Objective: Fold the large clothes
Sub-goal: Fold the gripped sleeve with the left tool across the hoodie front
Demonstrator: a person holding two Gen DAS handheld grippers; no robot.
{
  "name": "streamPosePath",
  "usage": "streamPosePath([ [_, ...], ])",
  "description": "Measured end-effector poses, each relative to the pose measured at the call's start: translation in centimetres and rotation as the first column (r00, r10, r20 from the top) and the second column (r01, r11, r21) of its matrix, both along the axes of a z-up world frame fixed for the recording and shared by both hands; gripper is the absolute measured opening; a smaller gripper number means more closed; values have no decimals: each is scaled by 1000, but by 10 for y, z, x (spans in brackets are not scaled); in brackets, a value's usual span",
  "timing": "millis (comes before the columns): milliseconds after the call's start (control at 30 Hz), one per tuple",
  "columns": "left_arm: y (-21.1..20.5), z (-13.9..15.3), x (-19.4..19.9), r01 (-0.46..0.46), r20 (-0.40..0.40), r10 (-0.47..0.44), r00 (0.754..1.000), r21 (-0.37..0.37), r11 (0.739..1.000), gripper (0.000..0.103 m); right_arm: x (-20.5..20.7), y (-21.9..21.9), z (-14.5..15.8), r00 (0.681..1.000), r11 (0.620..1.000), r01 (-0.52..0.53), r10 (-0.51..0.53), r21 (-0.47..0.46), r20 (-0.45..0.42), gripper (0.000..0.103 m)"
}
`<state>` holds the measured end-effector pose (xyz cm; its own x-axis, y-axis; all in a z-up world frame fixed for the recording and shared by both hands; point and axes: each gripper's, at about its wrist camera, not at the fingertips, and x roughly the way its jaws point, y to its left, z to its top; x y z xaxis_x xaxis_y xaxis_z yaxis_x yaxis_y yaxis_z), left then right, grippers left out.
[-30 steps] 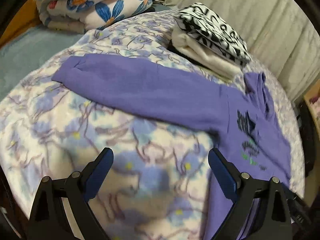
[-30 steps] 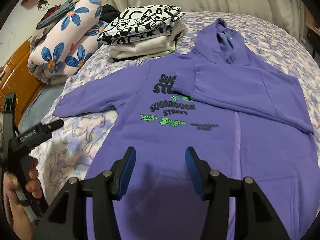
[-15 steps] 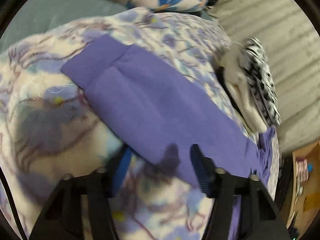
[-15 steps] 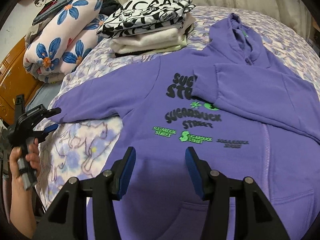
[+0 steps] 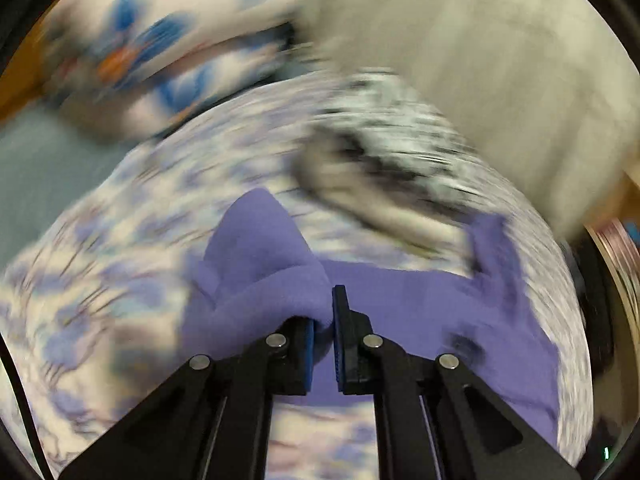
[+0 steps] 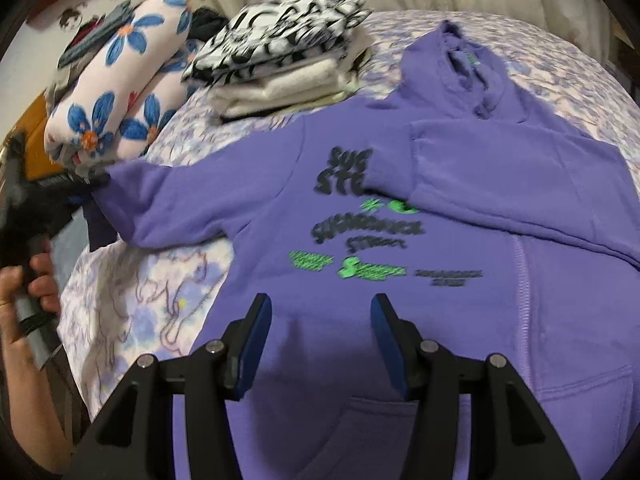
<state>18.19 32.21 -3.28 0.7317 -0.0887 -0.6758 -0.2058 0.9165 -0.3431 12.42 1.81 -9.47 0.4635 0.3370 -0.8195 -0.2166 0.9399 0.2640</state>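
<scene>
Since a second ago the left claw [image 5: 323,322] has clenched on the purple hoodie's [image 6: 400,240] sleeve cuff [image 5: 260,276]; the right claw [image 6: 320,336] hangs half-open, empty.

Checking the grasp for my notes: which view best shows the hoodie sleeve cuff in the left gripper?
The left wrist view: the sleeve cuff sits bunched between the shut left gripper. The right wrist view shows the sleeve stretched left, its cuff end hidden by that blurred gripper.
</scene>
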Motion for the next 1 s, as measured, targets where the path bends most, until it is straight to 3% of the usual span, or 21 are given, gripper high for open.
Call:
streamPosePath([
  [67,-48,18,4,124,30,-124,992,13,992,6,3,-19,6,999,999,51,-51,7,15,51],
  [200,-151,25,14,335,36,-337,941,59,940,6,11,-68,14,982,984,180,-179,-11,59,51],
  [233,-174,18,16,365,18,-367,930,73,928,11,14,-86,13,974,975,220,-218,-17,55,51],
  [300,-214,-5,24,435,-57,-431,900,62,898,34,20,-110,8,965,966,260,-259,-17,26,51],
  [333,-229,-20,26,464,-99,-459,883,39,885,59,21,-124,3,959,959,282,-282,-10,5,52],
  [367,-239,-32,27,477,-130,-471,872,19,879,70,21,-135,-2,955,955,295,-295,-4,-14,52],
  [467,-258,-58,25,476,-184,-470,863,-13,879,70,18,-158,-12,950,951,309,-309,12,-50,52],
  [700,-226,-55,-6,412,-136,-424,895,-108,905,71,15,-157,-18,969,968,245,-242,55,-55,52],
  [833,-192,-41,-28,325,-107,-329,938,-49,944,71,18,-127,-11,990,988,143,-142,61,-26,52],
  [1000,-154,-40,-47,200,-132,-194,972,38,979,72,22,-67,6,998,999,-31,30,17,47,52],
])
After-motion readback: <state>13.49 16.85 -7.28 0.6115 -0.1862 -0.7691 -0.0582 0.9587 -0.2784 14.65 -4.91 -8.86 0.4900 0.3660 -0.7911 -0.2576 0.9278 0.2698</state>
